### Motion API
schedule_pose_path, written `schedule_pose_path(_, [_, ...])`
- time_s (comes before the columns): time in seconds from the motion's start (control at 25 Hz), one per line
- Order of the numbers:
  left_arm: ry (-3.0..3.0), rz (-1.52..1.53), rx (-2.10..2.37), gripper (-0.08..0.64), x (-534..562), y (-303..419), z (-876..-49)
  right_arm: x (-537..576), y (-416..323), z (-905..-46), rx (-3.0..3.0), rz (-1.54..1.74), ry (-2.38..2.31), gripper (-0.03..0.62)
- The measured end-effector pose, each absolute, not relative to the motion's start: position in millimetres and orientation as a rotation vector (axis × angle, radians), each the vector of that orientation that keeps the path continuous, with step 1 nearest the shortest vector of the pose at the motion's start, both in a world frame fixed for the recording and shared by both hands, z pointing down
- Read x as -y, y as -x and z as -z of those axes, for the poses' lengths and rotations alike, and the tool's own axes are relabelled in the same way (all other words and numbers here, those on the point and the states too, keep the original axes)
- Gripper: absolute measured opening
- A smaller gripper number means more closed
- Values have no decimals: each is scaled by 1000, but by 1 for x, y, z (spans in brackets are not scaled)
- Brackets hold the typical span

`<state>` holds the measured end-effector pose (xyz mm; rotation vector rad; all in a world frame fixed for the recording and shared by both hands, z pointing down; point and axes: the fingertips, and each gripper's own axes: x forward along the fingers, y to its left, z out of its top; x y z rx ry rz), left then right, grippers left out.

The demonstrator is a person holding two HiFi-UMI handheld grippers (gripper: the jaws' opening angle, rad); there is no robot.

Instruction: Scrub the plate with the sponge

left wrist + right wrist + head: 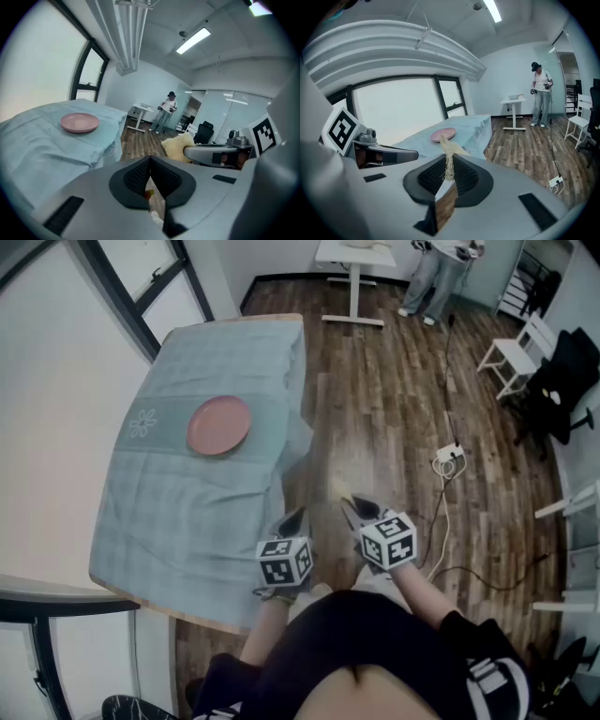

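Sponge [447, 149] in right gripper [449, 169]

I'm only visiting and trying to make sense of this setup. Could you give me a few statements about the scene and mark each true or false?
1. A pink plate lies on the cloth-covered table. True.
2. The sponge rests on the plate. False: it is clamped in the right gripper, well short of the plate.
3. The left gripper holds nothing, its jaws together. True.
4. Both grippers are touching the plate. False: both are held close to the person's lap, apart from the plate.
5. Another person stands at the far end of the room beside a white desk. True.
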<state>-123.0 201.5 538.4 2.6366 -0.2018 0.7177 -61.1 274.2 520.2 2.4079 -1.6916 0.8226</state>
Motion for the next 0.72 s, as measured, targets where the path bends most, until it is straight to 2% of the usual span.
schedule_pose_path(0.72, [-2619, -702, 175, 11, -202, 161, -540, -267, 109, -511, 1711, -722, -2400, 37])
